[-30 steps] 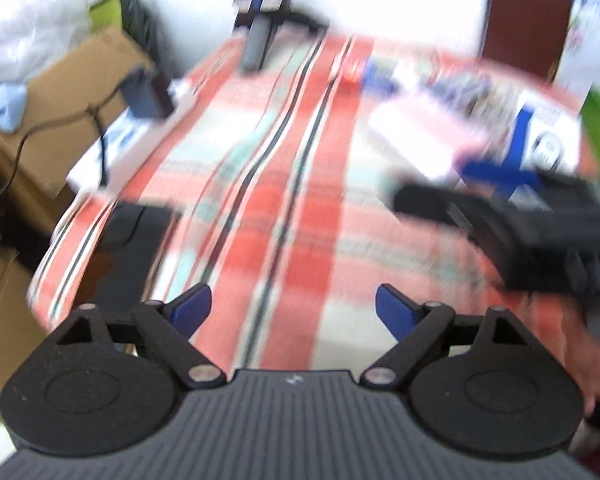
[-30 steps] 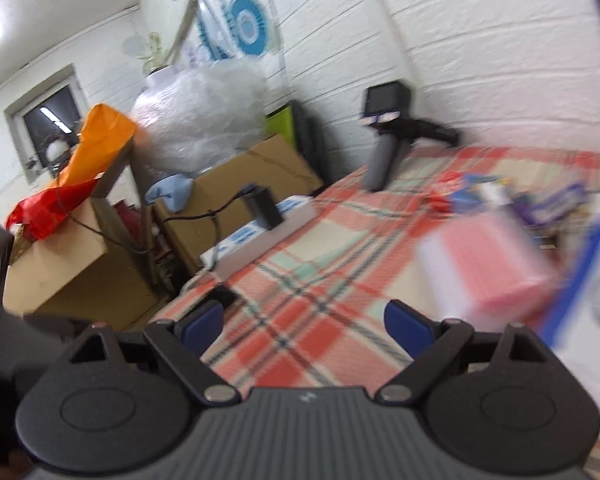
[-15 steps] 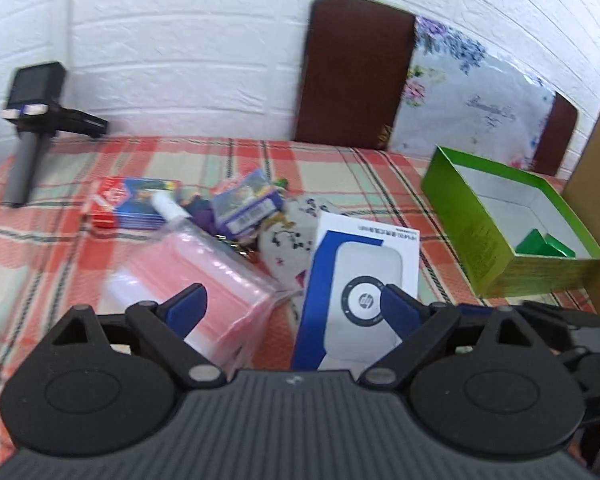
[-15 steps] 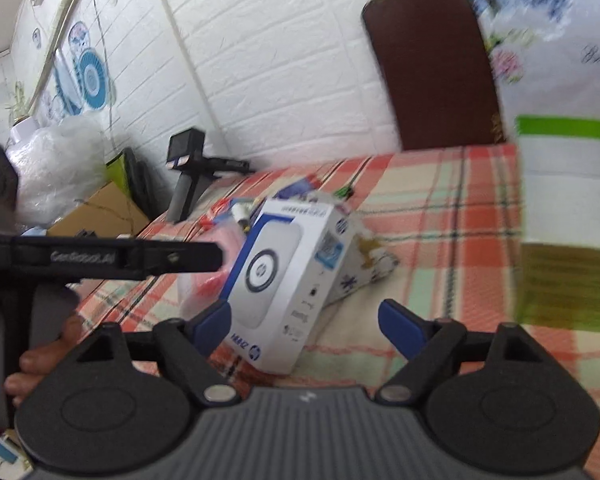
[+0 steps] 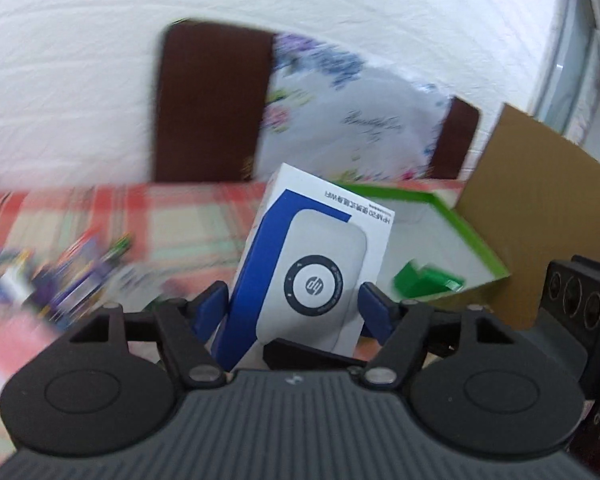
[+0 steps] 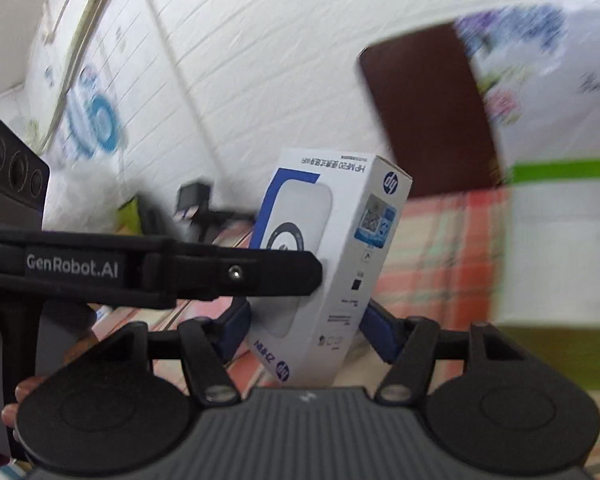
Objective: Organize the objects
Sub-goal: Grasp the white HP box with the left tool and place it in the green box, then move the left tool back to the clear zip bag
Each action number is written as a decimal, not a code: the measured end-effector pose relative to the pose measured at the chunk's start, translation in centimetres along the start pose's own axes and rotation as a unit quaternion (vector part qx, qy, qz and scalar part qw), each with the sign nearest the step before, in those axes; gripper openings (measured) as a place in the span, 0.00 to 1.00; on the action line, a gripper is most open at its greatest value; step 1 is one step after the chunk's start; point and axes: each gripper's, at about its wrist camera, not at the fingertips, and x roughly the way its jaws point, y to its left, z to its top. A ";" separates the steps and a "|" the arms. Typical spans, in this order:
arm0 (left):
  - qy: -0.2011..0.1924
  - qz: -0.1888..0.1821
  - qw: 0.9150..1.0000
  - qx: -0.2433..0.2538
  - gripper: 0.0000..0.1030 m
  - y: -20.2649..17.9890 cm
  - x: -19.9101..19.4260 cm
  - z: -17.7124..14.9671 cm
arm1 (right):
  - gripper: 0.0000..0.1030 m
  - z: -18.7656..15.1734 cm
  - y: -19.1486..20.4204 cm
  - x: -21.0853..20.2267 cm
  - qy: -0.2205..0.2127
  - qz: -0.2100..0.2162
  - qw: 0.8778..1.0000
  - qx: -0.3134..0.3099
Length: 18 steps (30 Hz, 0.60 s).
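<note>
A white and blue HP box (image 5: pixel 312 264) stands up off the plaid tablecloth (image 5: pixel 172 220), held between both grippers. My left gripper (image 5: pixel 294 312) is shut on its two side edges. My right gripper (image 6: pixel 304 324) is shut on its front and back faces; the box (image 6: pixel 340 256) shows here too, with the left gripper's finger (image 6: pixel 236 272) lying across its front. An open green box (image 5: pixel 440 232) with a green item (image 5: pixel 424 280) inside sits just behind and to the right.
A blurred heap of small packets (image 5: pixel 60 272) lies on the cloth at left. A brown cardboard sheet (image 5: pixel 540 208) stands at right. Dark chair backs (image 5: pixel 212 104) and a floral bag (image 5: pixel 340 108) stand against the white brick wall. A black stand (image 6: pixel 196 200) is far left.
Both grippers have closed on the HP box, which lay flat on the cloth before, and it is now lifted upright. Both views are blurred by motion.
</note>
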 end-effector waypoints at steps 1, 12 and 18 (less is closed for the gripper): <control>-0.002 -0.014 1.000 0.009 0.72 -1.3 1.3 0.8 | 0.60 0.6 -1.1 -0.8 -0.014 -0.019 1.000 0.001; 0.033 -0.033 0.999 0.001 0.73 -8.0 12.9 4.0 | 0.81 2.9 -11.7 -4.2 -0.086 -0.245 0.965 0.035; 0.008 0.014 0.999 0.044 0.73 -7.9 8.4 3.1 | 0.81 1.2 -8.9 -5.5 -0.116 -0.244 0.963 -0.006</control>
